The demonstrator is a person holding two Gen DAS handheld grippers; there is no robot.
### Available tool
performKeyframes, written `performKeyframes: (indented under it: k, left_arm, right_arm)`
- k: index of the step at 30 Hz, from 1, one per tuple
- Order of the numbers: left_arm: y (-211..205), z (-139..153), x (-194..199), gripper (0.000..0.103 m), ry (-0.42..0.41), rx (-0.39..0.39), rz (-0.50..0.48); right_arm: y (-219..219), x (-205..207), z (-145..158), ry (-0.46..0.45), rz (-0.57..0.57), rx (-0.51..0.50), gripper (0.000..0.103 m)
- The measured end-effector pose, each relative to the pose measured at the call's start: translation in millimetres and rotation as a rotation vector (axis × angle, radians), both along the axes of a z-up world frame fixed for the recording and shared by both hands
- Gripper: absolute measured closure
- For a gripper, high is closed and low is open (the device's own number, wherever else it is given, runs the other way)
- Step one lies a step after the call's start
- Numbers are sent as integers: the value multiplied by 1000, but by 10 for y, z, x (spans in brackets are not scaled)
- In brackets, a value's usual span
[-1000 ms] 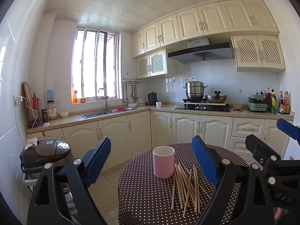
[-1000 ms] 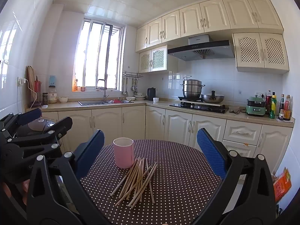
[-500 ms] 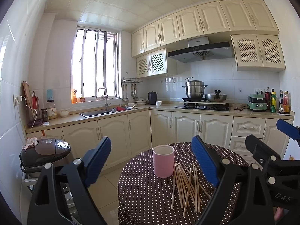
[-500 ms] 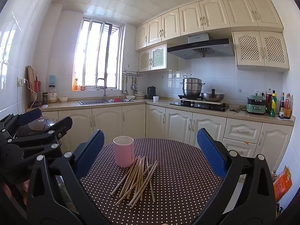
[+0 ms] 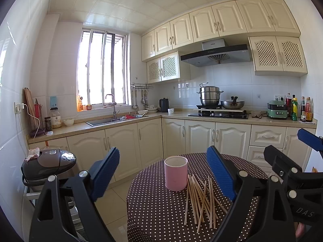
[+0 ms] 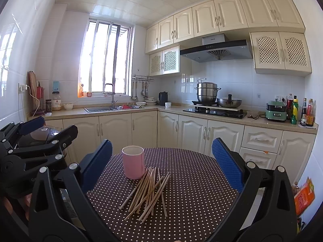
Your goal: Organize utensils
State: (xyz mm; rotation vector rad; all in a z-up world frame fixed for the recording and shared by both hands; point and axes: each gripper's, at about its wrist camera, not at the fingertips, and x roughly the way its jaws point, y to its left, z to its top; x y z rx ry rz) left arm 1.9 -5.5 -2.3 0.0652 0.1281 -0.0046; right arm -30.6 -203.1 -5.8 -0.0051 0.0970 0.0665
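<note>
Nothing moved since earlier, both tools [image 5: 163, 171] [image 6: 162, 162] spread wide (empty), "DAS" on right tool, chopsticks [image 6: 148, 191] beside pink cup [image 6: 133, 162].

Round polka-dot table [image 6: 191, 173]: pink cup [image 6: 133, 162], loose chopsticks [image 6: 148, 191] touching it.

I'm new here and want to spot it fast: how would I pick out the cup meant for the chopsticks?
Find the round table with the dark polka-dot cloth in the middle of the kitchen. The pink cup stands upright on it, beside loose wooden chopsticks. It is the only pink, standing thing there.
</note>
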Motion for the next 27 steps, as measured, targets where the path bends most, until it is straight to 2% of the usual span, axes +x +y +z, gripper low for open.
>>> performKeyframes:
  k: [16, 27]
  left_arm:
    - [-65, -100, 200, 17, 37, 13, 3]
    - [-91, -272, 531, 17, 106, 25, 7]
  right_arm:
    - [-43, 188, -63, 41, 4, 15, 6]
    - [-70, 464, -196, 96, 2, 16, 6]
